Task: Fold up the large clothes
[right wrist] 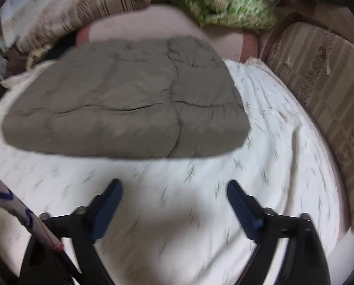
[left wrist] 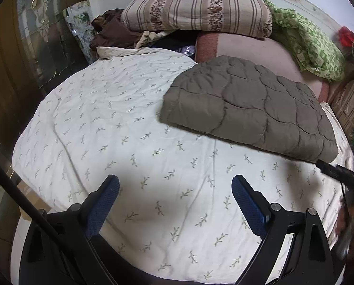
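A brown-grey quilted garment (left wrist: pixel 248 104) lies folded into a flat rectangle on the cream leaf-print bedcover (left wrist: pixel 129 130). In the left wrist view my left gripper (left wrist: pixel 175 181) hovers open over bare cover, well short of the garment and to its left. In the blurred right wrist view the same garment (right wrist: pixel 129 99) fills the middle, and my right gripper (right wrist: pixel 174 185) stands open just in front of its near edge, with nothing between its blue pads. Part of the right gripper's black body shows at the left view's right edge, near the garment's near corner.
At the head of the bed lie a striped floral pillow (left wrist: pixel 198 11), a green patterned cloth (left wrist: pixel 307 45), a pink blanket (left wrist: pixel 248 45) and dark brown clothes (left wrist: pixel 112 33). A striped cushion (right wrist: pixel 324 90) lines the bed's right side. A wooden cabinet (left wrist: pixel 15 59) stands at the left.
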Demonstrator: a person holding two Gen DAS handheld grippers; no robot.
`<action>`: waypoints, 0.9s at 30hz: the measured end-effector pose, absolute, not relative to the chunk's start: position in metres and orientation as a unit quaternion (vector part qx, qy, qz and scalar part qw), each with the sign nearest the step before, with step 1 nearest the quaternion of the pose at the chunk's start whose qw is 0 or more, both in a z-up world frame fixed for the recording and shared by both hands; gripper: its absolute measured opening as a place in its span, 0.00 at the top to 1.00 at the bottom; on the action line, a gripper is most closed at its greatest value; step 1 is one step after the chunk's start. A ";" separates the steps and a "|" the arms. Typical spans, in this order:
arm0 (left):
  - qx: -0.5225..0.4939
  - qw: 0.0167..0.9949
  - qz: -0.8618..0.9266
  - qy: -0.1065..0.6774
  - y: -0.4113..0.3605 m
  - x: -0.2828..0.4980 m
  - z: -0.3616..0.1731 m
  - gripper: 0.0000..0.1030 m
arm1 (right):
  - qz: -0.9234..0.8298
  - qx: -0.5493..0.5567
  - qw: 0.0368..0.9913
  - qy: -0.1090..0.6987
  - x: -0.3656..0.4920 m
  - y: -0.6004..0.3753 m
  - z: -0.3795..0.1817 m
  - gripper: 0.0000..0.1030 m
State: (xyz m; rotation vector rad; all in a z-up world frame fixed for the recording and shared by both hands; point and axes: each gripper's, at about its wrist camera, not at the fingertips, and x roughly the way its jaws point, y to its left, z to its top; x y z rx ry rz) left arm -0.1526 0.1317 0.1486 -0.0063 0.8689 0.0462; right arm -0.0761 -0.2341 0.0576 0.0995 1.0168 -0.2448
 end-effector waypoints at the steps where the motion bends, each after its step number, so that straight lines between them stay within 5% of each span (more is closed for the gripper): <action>1: -0.003 0.906 0.026 0.422 0.134 -0.152 0.148 0.08 | -0.119 0.050 0.858 0.498 -0.065 -0.238 0.051 0.31; 12: 0.000 0.904 0.049 0.424 0.145 -0.136 0.137 0.08 | -0.143 0.107 0.826 0.535 0.005 -0.282 0.038 0.34; 27: 0.020 0.920 0.013 0.391 0.118 -0.161 0.161 0.08 | -0.109 0.132 0.877 0.448 -0.147 -0.247 0.090 0.23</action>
